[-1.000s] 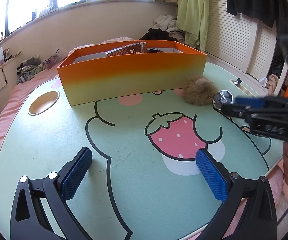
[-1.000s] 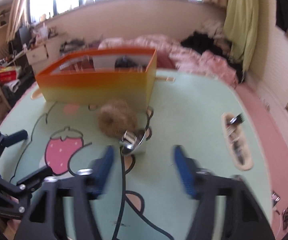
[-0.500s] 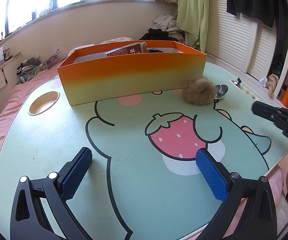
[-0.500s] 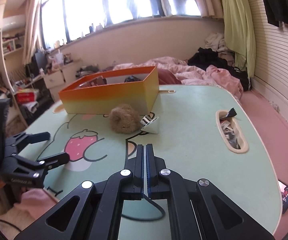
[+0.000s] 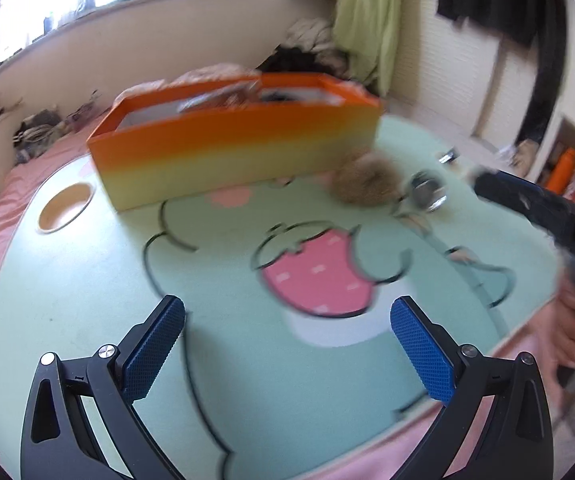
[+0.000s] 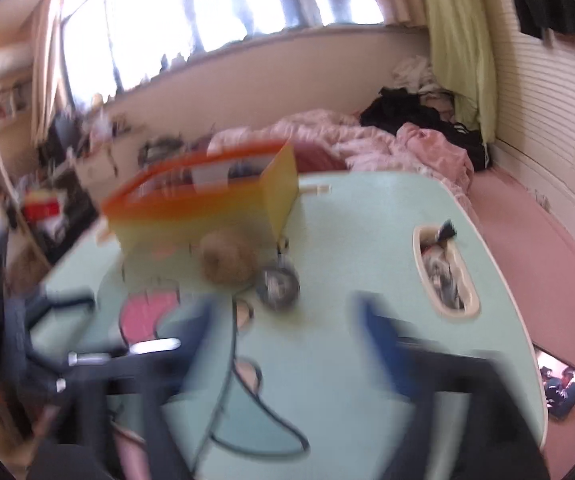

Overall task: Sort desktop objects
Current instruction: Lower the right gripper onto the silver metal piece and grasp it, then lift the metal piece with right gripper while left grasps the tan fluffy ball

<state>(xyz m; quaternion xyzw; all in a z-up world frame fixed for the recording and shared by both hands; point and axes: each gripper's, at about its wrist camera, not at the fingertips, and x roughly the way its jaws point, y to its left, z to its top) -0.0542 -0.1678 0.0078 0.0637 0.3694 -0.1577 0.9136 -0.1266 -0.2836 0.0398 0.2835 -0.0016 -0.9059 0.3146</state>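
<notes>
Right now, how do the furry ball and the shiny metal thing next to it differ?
The brown furry ball is matte and fuzzy; the shiny metal object is grey and reflective. The ball lies nearer the orange box, the metal object farther right. Both rest loose on the green tabletop, outside the box.

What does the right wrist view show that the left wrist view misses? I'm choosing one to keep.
Only the right wrist view: the oval slot full of small items in the table, and a screen on the floor. Only the left wrist view: the round cup recess and an orange bottle. Both: the orange box, fluffy ball, shiny metal object and strawberry print.
</notes>
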